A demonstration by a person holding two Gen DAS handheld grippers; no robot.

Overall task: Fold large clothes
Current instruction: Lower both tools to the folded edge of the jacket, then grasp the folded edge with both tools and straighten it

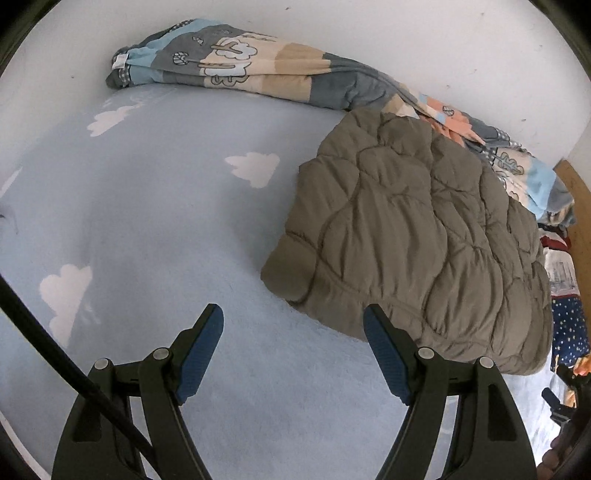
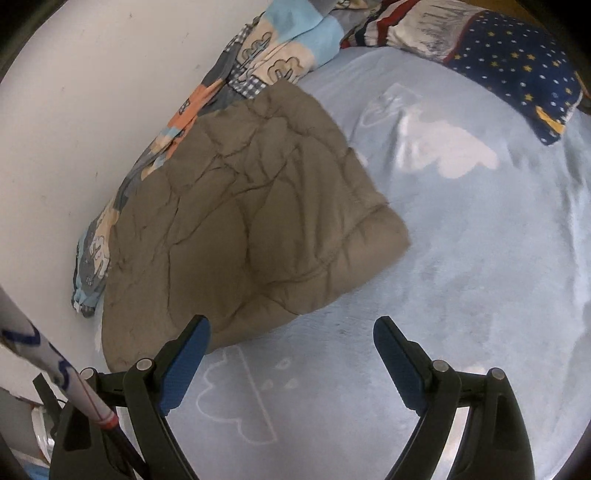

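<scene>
A folded olive-brown quilted garment (image 1: 413, 236) lies on the light blue bed sheet (image 1: 166, 221), its far edge resting against a patterned quilt. It also shows in the right wrist view (image 2: 243, 221). My left gripper (image 1: 293, 317) is open and empty, hovering above the sheet just left of the garment's near corner. My right gripper (image 2: 291, 328) is open and empty, above the sheet at the garment's near edge; its left finger (image 2: 184, 358) overlaps the garment's edge in the view.
A rolled patterned quilt (image 1: 236, 59) lies along the white wall (image 1: 406, 33). A star-patterned pillow (image 2: 509, 62) sits at the bed's head. The sheet (image 2: 480, 258) has white cloud prints. A wooden headboard (image 1: 576, 192) shows at right.
</scene>
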